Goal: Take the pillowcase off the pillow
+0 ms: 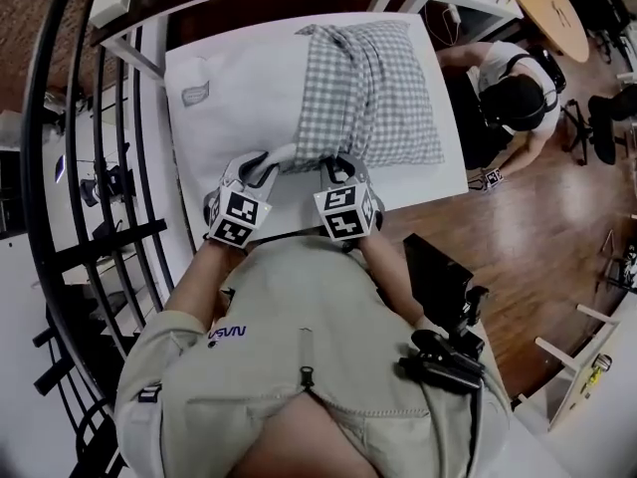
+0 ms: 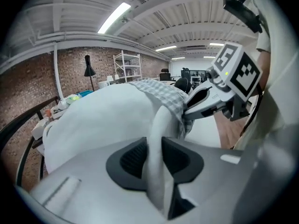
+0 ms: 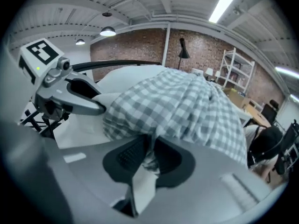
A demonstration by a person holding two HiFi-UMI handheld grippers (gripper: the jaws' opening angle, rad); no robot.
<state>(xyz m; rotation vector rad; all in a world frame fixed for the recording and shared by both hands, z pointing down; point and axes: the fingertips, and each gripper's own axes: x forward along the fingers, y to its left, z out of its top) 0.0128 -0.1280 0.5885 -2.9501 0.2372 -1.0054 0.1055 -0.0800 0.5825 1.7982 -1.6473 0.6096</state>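
Although a small grey label (image 1: pixel 194 94) sat on the far left part of the white pillow (image 1: pixel 244 88), its print was too small to read. A dark blue logo (image 1: pixel 227 335) on the wearer's beige shirt was not clearly legible.

Item: pillow, lying on a white worktop (image 1: pixel 428 182). Its left half was bare.

Item: grey-and-white checked pillowcase (image 1: pixel 368 98), bunched over the pillow's right half, with its open hem at the near edge.

Surroundings: black railing (image 1: pixel 100 167) to the left; wooden floor (image 1: pixel 528 227) to the right; a second person (image 1: pixel 513 98) bent over beside the worktop's right edge; a round wooden table (image 1: pixel 557 8) at far right. The left gripper view showed a brick wall with a black floor lamp (image 2: pixel 88 69) and white shelving (image 2: pixel 127 66).

Left tongs (image 1: pixel 261 167): narrowly parted, pinching a fold of the pillow's white fabric at the near edge.

Right tongs (image 1: pixel 338 167): just beside the left, narrowly parted, clamped on the pillowcase hem, with white cloth showing beneath it.
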